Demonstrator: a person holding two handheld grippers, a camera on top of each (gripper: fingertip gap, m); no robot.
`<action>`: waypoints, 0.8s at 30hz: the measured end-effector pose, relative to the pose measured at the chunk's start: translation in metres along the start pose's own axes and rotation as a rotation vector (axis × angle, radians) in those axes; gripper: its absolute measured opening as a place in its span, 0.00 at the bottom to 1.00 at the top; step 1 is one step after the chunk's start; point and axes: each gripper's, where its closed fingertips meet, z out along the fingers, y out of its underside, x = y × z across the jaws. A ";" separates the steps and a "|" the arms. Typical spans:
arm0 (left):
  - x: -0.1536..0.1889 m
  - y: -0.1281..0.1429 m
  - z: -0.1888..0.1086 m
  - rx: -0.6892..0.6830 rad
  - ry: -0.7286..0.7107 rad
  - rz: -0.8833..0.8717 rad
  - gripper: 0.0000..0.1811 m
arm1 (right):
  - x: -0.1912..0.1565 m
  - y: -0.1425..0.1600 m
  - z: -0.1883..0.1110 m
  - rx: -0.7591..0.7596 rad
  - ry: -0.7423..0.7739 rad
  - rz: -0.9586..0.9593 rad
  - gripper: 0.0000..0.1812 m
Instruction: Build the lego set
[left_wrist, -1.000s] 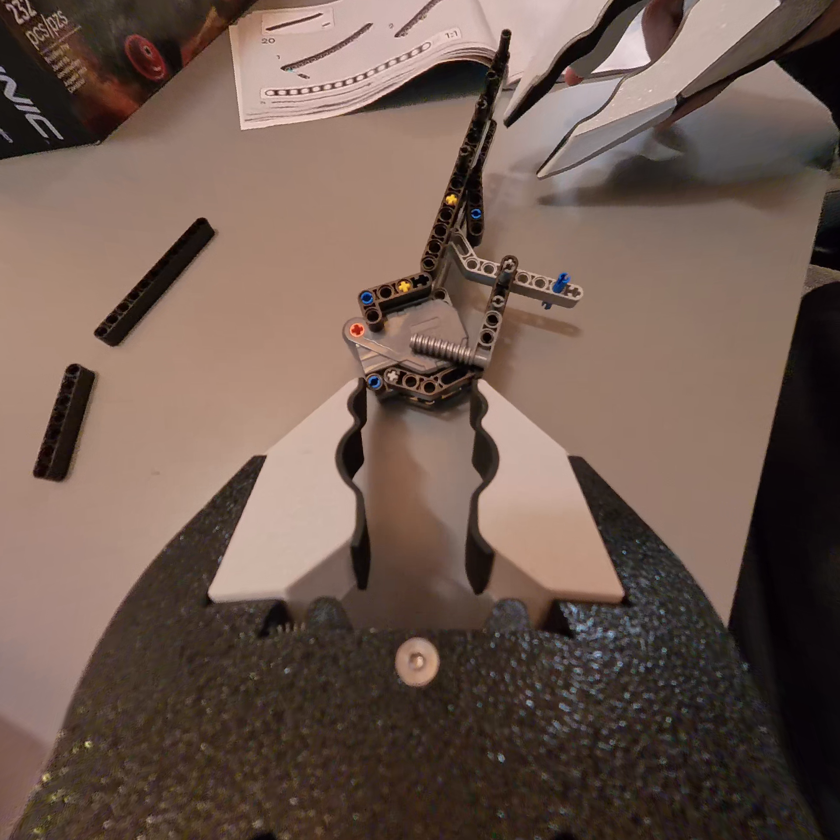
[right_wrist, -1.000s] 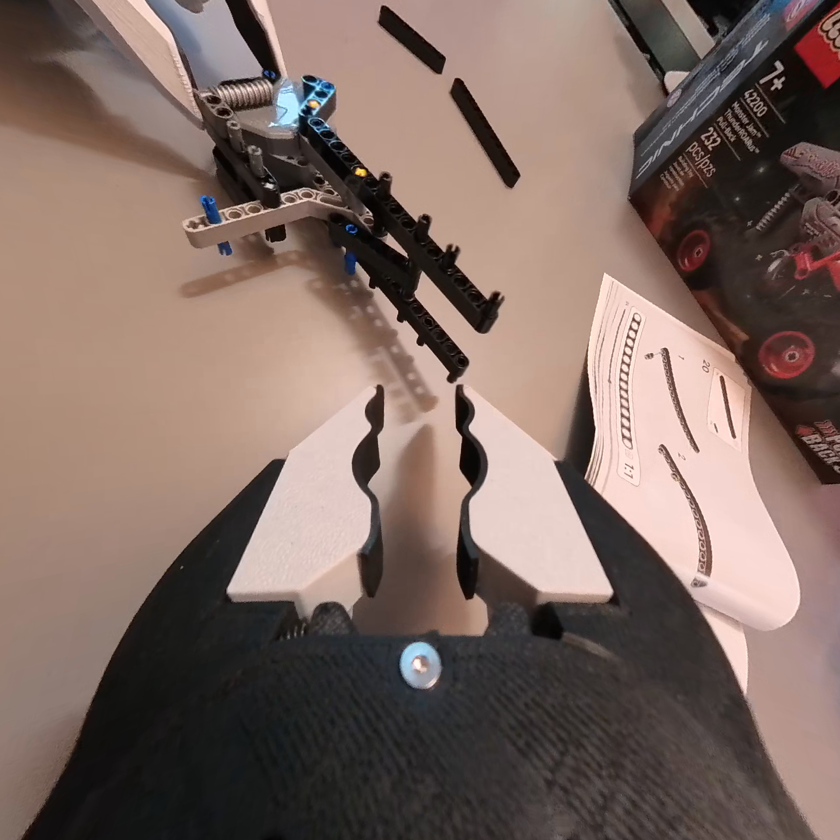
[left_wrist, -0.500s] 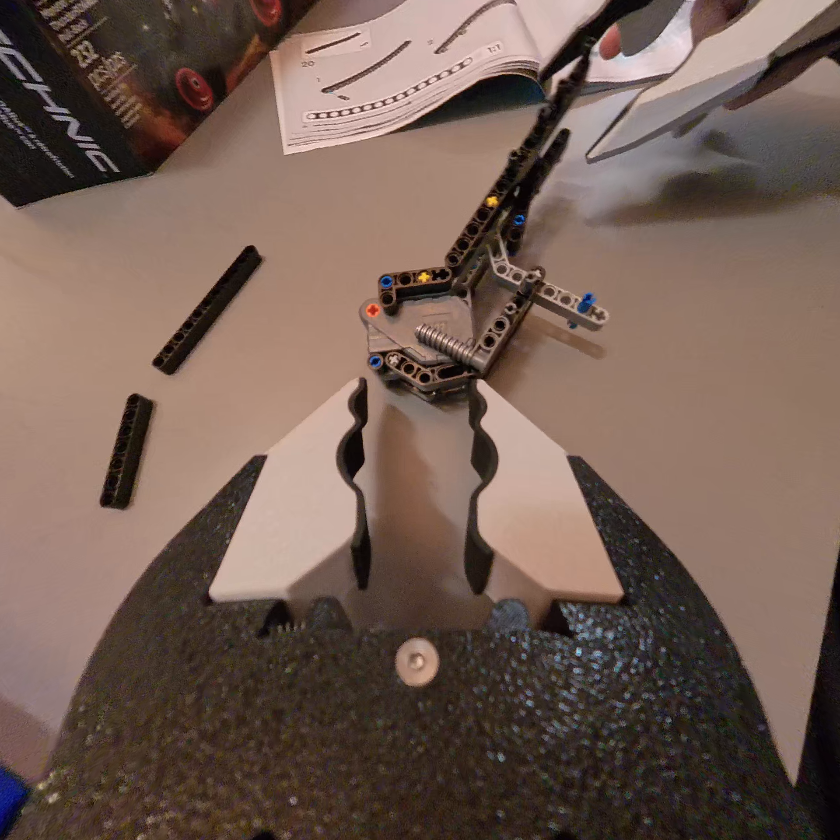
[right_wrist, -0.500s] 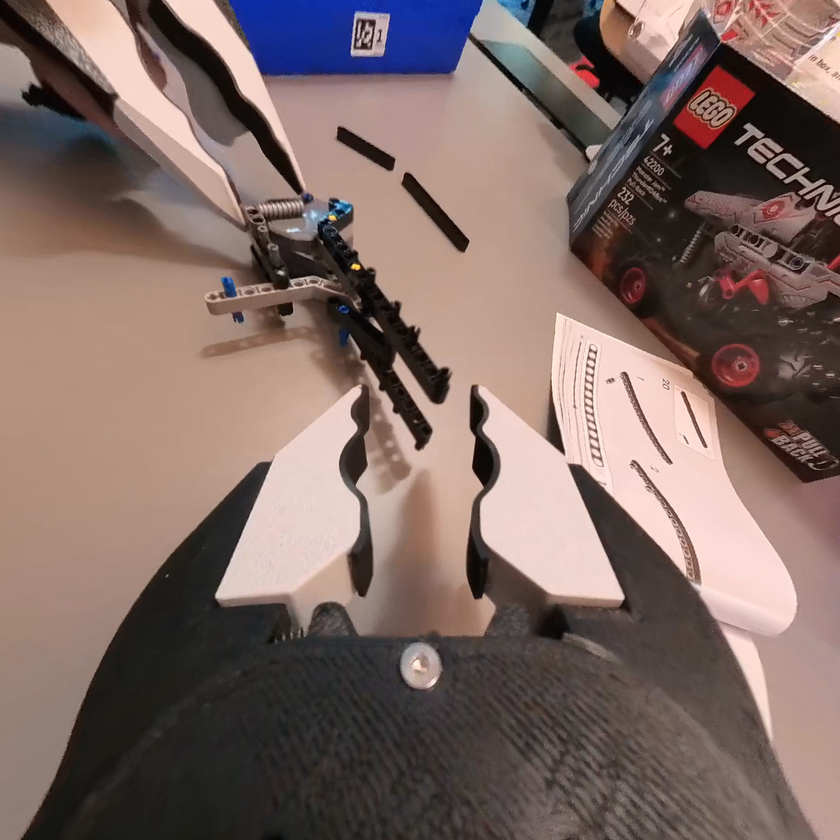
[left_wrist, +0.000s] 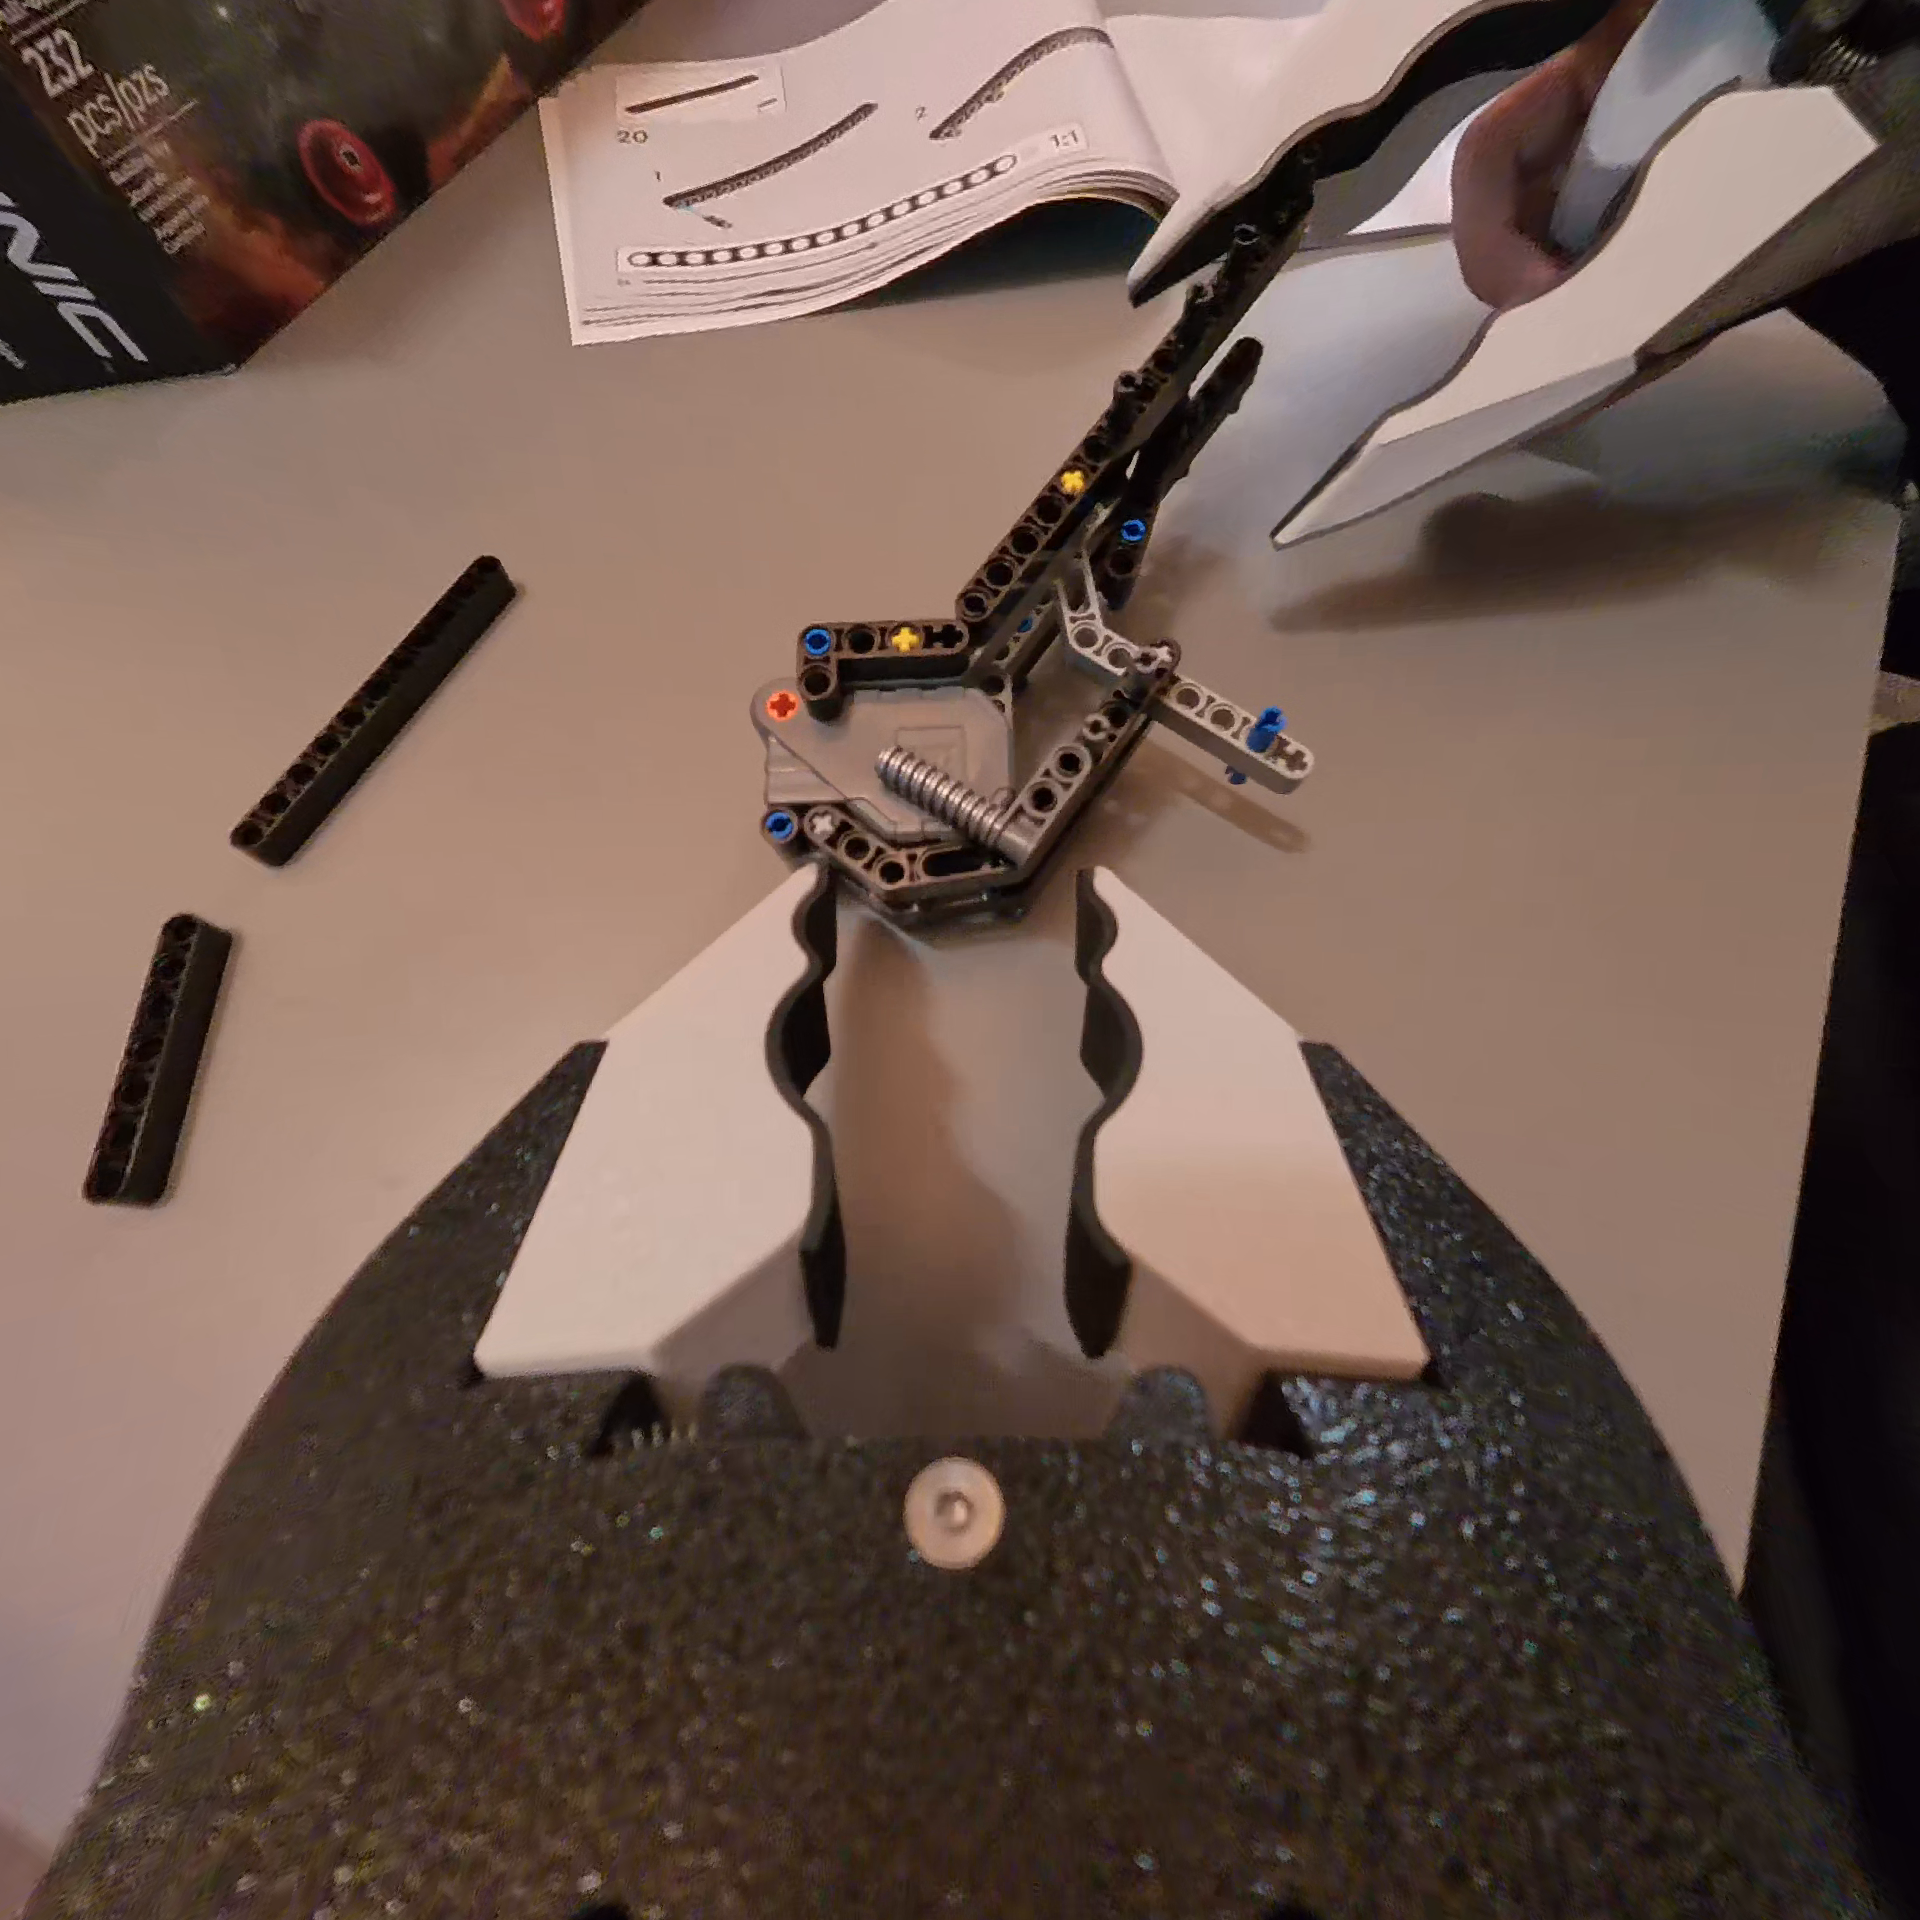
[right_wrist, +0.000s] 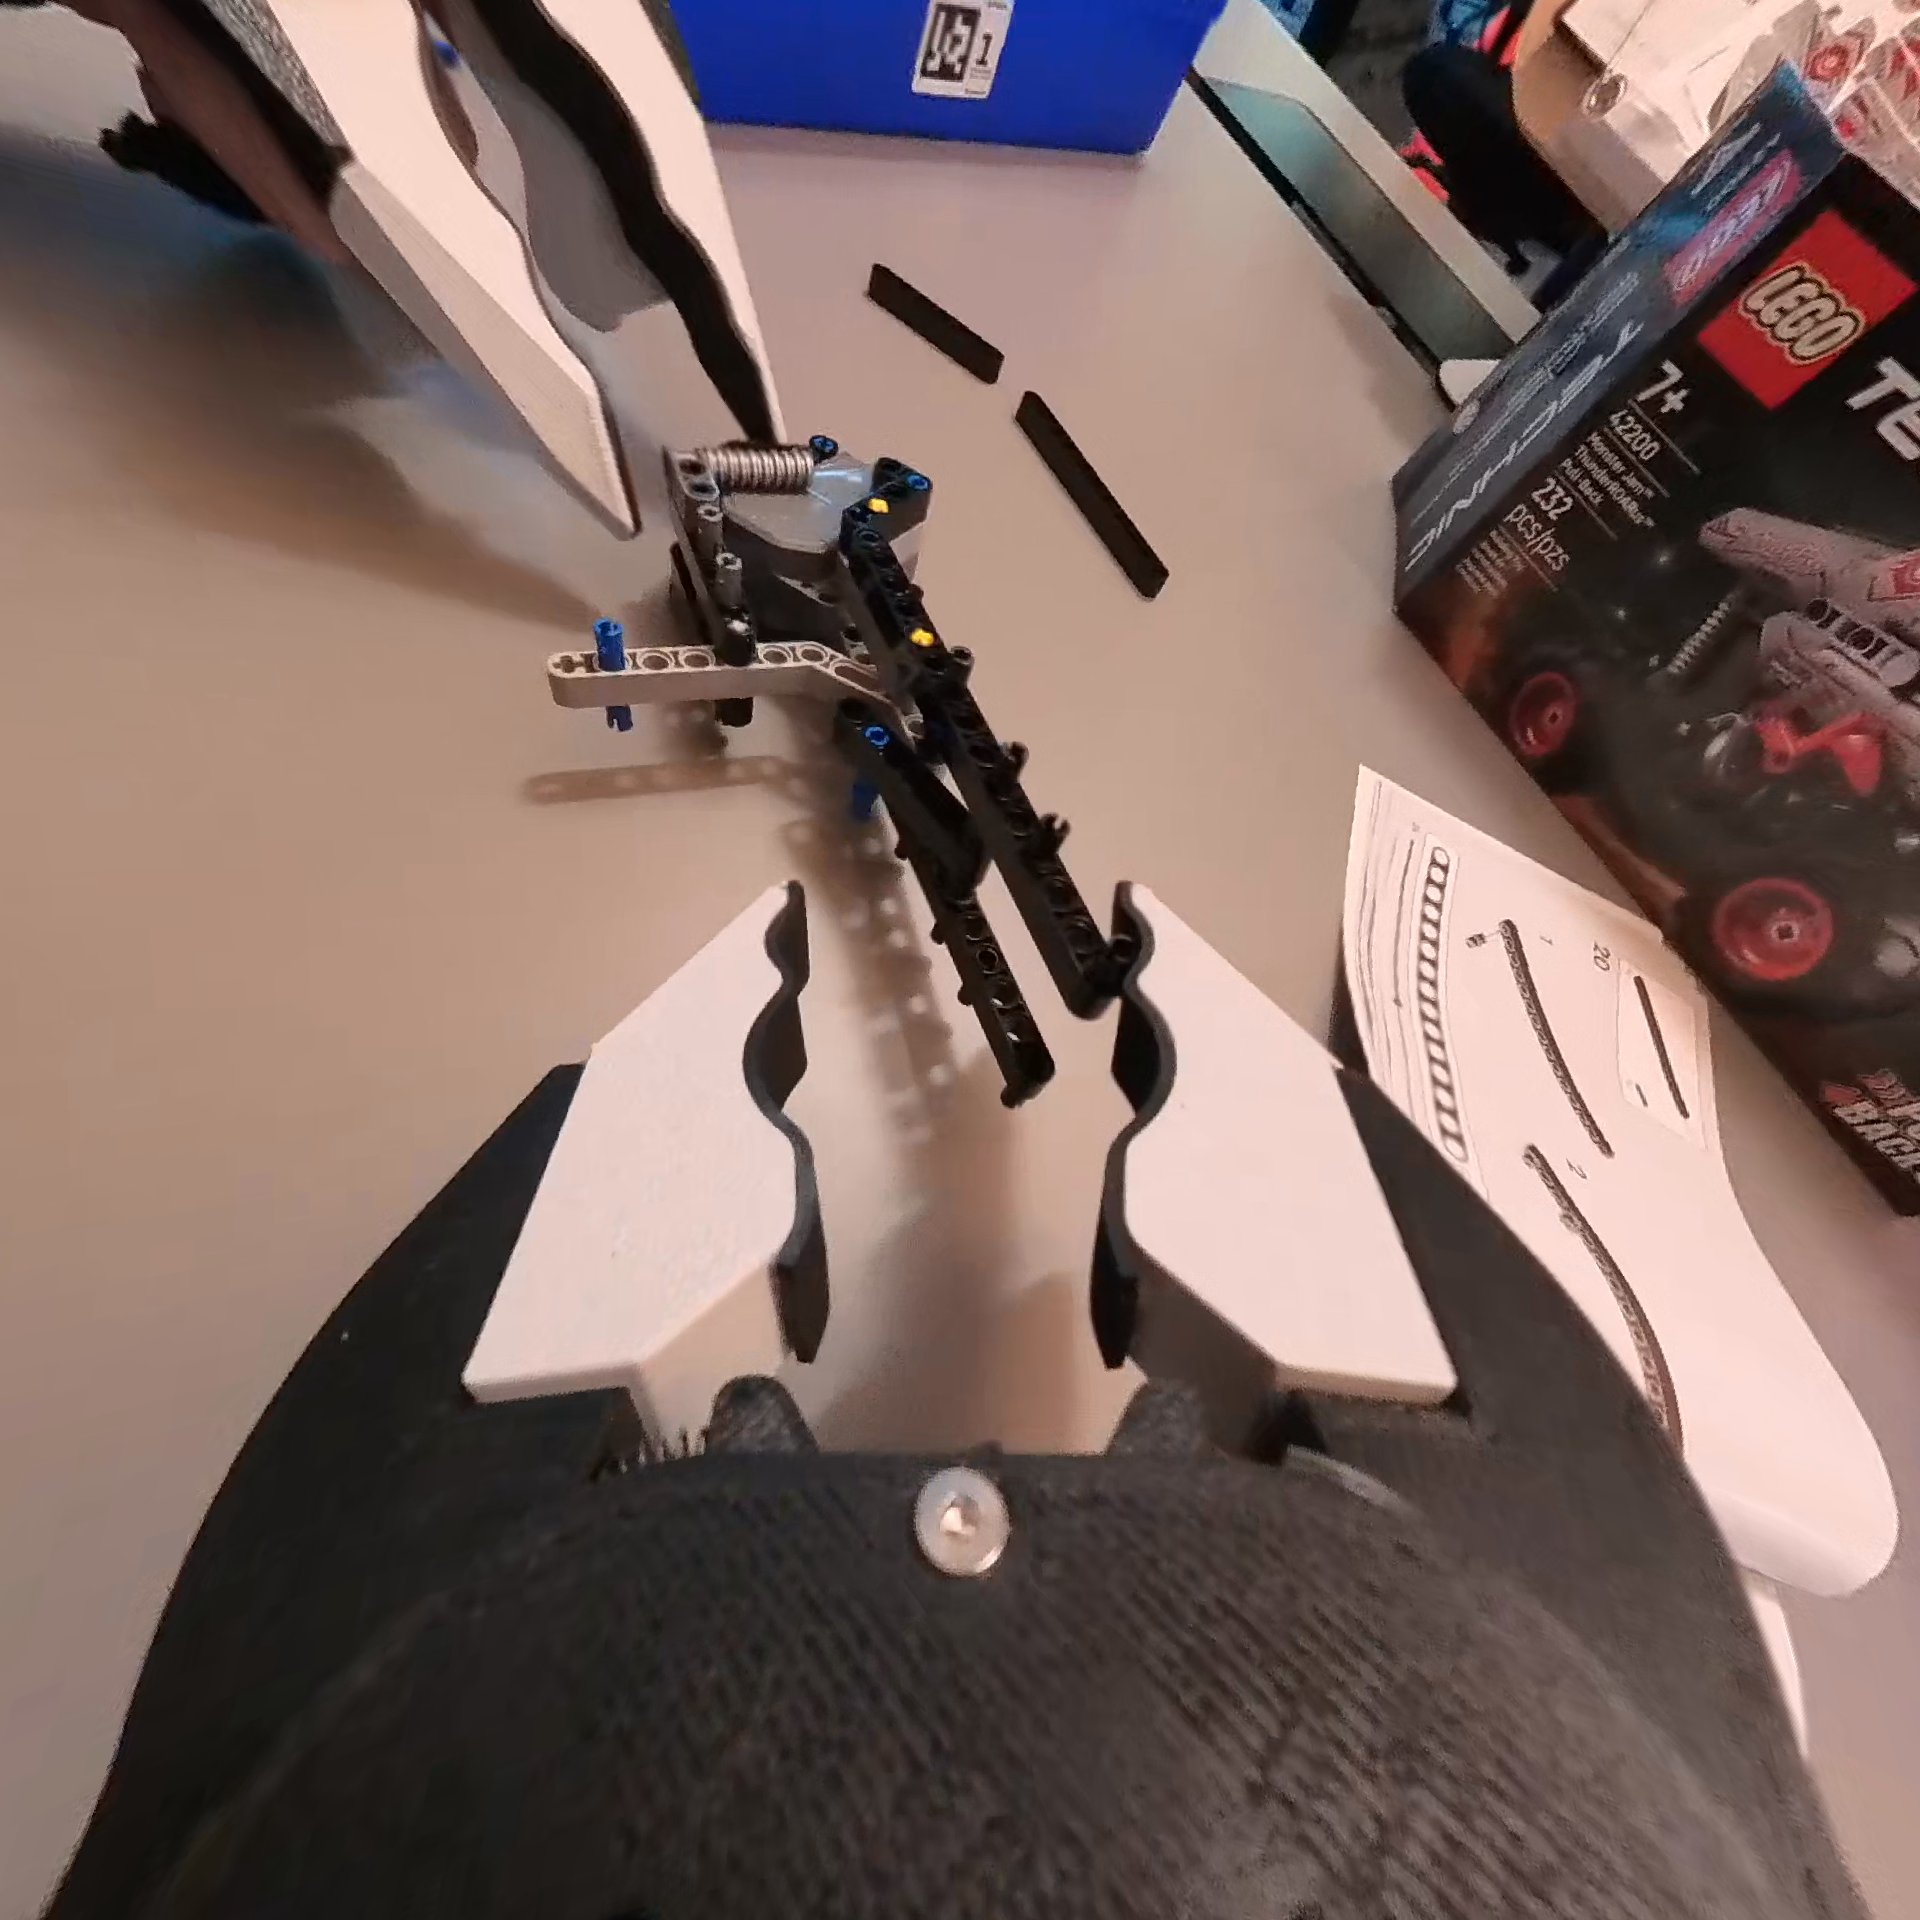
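Since a moment ago the right gripper (right_wrist: 961, 914) has advanced, its spread jaws now straddling the far beam tips of the lego assembly (left_wrist: 914, 769) mid-table, ready to clamp, while the left gripper (left_wrist: 951, 894), jaws apart, brackets its near end.

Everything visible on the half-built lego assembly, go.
The lego assembly stands on the grey table: plastic, a grey block with a metal-looking spring, framed by black beams with blue, yellow and red pins. A light grey beam sticks sideways. Two long black beams reach between the open right gripper's fingers; one touches a finger. The left gripper straddles its base.
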 end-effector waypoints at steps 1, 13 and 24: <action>0.000 -0.001 0.002 -0.001 0.000 0.006 0.25 | 0.000 0.001 0.001 -0.010 0.007 -0.009 0.31; -0.020 -0.008 0.012 0.000 -0.119 -0.013 0.25 | -0.033 0.016 -0.015 -0.144 -0.189 -0.099 0.24; -0.058 -0.016 -0.001 0.028 -0.314 -0.095 0.23 | -0.118 -0.039 0.020 0.006 -0.346 -0.220 0.30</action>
